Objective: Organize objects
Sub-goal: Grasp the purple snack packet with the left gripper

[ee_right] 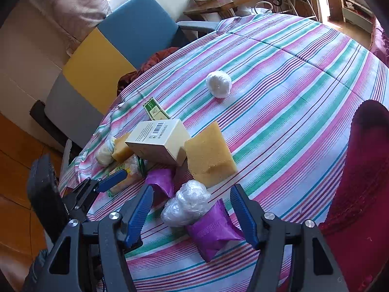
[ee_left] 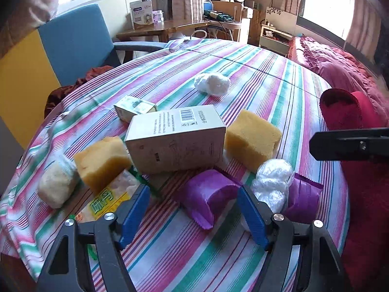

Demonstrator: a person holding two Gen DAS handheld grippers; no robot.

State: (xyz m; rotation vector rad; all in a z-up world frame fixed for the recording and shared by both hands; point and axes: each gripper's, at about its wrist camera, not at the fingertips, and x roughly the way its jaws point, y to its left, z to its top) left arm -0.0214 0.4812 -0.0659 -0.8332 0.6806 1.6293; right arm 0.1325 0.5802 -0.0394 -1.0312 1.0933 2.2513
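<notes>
A pile lies on the striped tablecloth (ee_left: 267, 73): a beige barcode box (ee_left: 177, 141) (ee_right: 158, 141), two yellow sponges (ee_left: 252, 138) (ee_left: 102, 163), a small green box (ee_left: 135, 108) and a yellow snack bag (ee_left: 111, 199). My left gripper (ee_left: 193, 209) is open, and a purple packet (ee_left: 206, 194) lies just ahead between its fingertips without touching the pads. My right gripper (ee_right: 190, 216) is open too. It hovers around a clear-wrapped ball (ee_right: 187, 206) resting on a second purple packet (ee_right: 211, 231). One blue finger of the left gripper (ee_right: 114, 178) shows over the snack bag.
A white wrapped ball (ee_left: 212, 84) (ee_right: 218, 84) sits alone farther back on the cloth. A pale wrapped lump (ee_left: 57, 185) lies at the pile's left. Dark red fabric (ee_right: 369, 170) covers the right side. A blue and yellow chair (ee_right: 138, 24) stands beyond the table's left edge.
</notes>
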